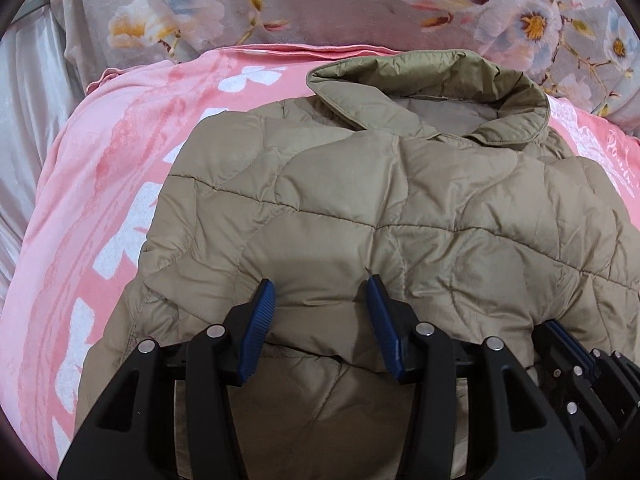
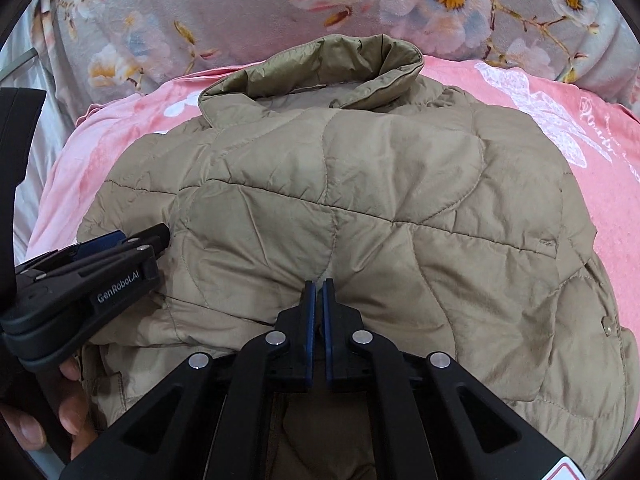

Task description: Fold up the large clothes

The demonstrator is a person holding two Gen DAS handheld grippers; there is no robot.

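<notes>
Khaki quilted jacket (image 1: 360, 208) lay mid-frame on pink blanket (image 1: 100, 184), its hem hidden under my grippers. Left gripper (image 1: 322, 308) spread apart over a fold; right gripper (image 2: 319, 292) clamped on jacket fabric.

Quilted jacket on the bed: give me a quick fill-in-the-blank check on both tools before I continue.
1. The right tool is ____ on a pinch of the quilted jacket.
2. The left tool stands ____ over the jacket's folded edge.
3. The jacket lies on a ____ blanket.
4. The jacket's collar points toward the ____ bedspread.

Missing words: shut; open; pink; floral
</notes>
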